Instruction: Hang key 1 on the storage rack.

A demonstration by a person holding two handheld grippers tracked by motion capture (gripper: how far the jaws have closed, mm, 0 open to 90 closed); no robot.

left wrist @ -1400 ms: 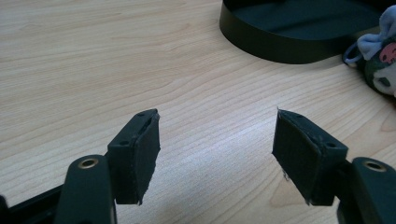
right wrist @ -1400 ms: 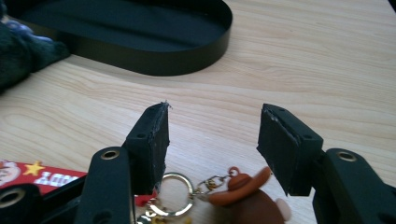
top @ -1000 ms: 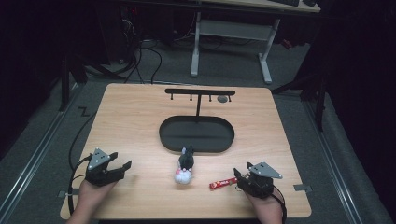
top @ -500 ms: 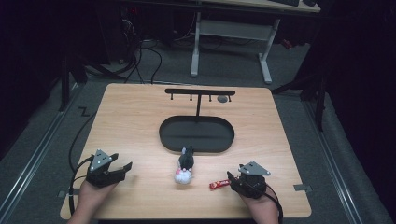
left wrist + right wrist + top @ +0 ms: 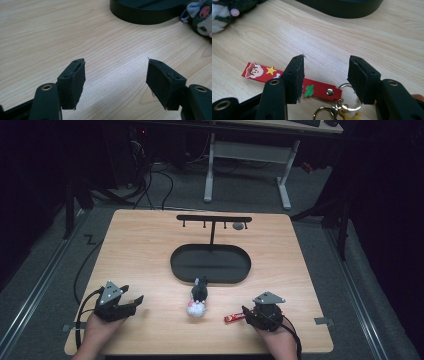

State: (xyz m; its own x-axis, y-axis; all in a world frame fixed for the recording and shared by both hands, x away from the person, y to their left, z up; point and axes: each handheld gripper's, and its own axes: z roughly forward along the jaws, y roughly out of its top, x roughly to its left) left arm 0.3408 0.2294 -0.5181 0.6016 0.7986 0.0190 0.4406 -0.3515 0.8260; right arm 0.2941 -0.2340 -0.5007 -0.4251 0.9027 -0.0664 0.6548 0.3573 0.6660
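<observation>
A red strap keychain (image 5: 287,79) with cartoon stickers and metal rings (image 5: 347,97) lies flat on the wooden table; in the high view the keychain (image 5: 233,317) sits at the front right. My right gripper (image 5: 325,75) hovers open over its ring end, jaws straddling the strap, and the right gripper (image 5: 247,312) touches the strap's right end. A small dark-green and white plush toy (image 5: 199,297) lies in front of the black oval stand base (image 5: 210,265). My left gripper (image 5: 131,301) rests open at the front left, nothing between its fingers (image 5: 75,82).
A black T-shaped hanger rack (image 5: 214,220) with small hooks rises from the oval base; a grey round item (image 5: 238,225) hangs near its right end. The table's front edge lies just under both hands. Desk legs and cables stand on the floor beyond.
My right gripper has slid left toward the red keychain and now stands over its ring end. The left gripper and the plush toy have stayed put.
</observation>
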